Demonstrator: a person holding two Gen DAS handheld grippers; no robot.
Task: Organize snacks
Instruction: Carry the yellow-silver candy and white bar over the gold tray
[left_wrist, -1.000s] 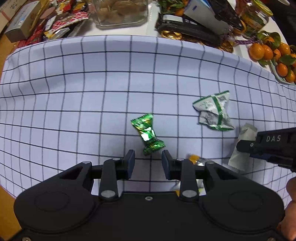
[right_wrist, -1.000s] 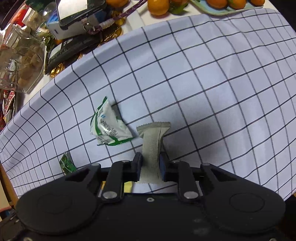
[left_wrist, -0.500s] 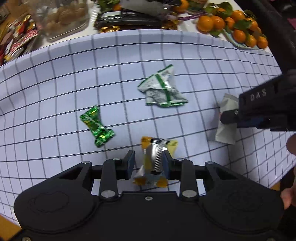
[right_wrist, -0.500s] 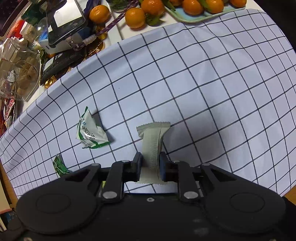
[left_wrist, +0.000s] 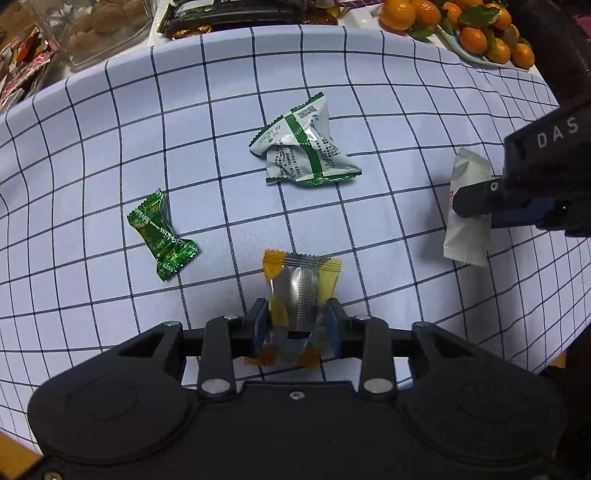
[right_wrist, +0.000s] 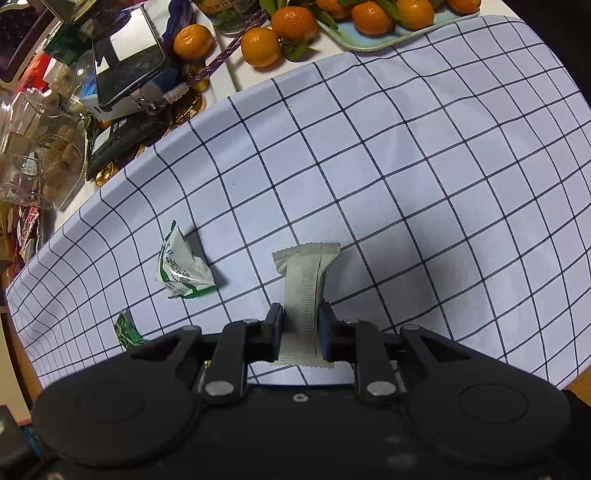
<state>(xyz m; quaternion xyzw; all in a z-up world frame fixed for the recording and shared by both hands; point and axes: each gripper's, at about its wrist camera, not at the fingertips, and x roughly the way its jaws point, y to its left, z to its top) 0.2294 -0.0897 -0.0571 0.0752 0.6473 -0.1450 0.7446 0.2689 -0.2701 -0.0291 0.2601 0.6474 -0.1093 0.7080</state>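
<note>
My left gripper (left_wrist: 295, 320) is shut on a silver and yellow snack packet (left_wrist: 299, 284), held above the checked cloth (left_wrist: 110, 122). A dark green candy (left_wrist: 162, 234) lies to its left, and a white and green packet (left_wrist: 304, 147) lies beyond. My right gripper (right_wrist: 300, 323) is shut on a plain white packet (right_wrist: 304, 280), lifted off the cloth. It also shows at the right of the left wrist view (left_wrist: 467, 212). The white and green packet (right_wrist: 183, 269) and the green candy (right_wrist: 127, 330) lie to the right gripper's left.
A tray of mandarins (right_wrist: 369, 22) stands at the far edge, with loose mandarins (right_wrist: 260, 46) beside it. A phone (right_wrist: 123, 55), a clear jar of biscuits (right_wrist: 55, 155) and other snack clutter (left_wrist: 22, 70) line the back left. The cloth's edge drops off at front right.
My left gripper moved right from the green candy and closed on the silver and yellow packet. My right gripper has lifted the white packet higher, still shut on it.
</note>
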